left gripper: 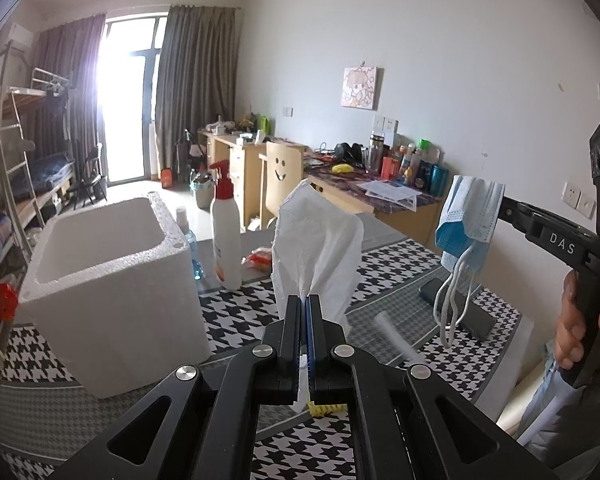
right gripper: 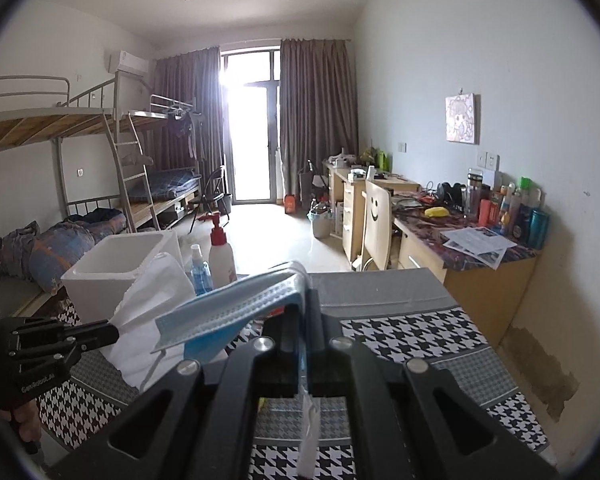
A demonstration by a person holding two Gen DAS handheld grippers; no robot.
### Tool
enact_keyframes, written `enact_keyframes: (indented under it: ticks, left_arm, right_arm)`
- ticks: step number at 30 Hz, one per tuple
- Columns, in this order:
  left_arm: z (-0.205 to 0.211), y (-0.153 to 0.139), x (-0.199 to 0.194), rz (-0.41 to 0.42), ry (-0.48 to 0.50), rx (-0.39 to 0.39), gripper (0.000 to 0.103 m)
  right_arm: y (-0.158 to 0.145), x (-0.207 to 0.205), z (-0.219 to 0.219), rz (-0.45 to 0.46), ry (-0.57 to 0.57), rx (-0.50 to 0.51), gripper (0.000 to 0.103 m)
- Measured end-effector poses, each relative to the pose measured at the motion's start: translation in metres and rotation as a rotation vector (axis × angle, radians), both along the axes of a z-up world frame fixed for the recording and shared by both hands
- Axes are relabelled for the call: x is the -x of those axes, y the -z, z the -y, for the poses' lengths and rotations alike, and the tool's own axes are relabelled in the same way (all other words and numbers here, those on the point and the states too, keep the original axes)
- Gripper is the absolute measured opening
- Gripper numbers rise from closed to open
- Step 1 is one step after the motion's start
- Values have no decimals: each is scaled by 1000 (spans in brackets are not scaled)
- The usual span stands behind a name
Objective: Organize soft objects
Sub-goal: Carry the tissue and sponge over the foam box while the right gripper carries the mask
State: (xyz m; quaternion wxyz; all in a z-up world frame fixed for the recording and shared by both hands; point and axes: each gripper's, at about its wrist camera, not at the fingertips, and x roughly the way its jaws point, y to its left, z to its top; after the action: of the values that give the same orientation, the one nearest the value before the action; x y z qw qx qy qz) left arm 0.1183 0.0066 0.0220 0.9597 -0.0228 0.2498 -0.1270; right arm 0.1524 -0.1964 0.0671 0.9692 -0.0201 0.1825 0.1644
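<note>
Above tablecloth, tongs clamp tissue (upright)

From the left gripper, the white foam box blocks the way at ten o'clock; its open top is free from above. At eleven o'clock the white pump bottle and the small blue spray bottle stand close together behind the box. At two o'clock a dark phone lies flat on the houndstooth cloth. Straight ahead the cloth is open.
</note>
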Motion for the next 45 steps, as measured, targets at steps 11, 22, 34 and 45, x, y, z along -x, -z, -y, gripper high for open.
enact_keyframes:
  ticks: [11,22,34,45]
  left_arm:
    - [2,-7,4,25,-14,-12,2]
    - [0,-14,1,38,-35,-27,2]
    - [-10,-28,-8,64,-84,-31,2]
    - [-17,-45,-20,98,-115,-45,2]
  right_arm:
    - [6,1,-7,-19,-27,-2,4]
    - [7,-1,-10,-33,-39,-15,4]
    - [2,-6,-22,-23,-58,-18,4]
    - [-8,-14,-34,-5,-77,-16,4]
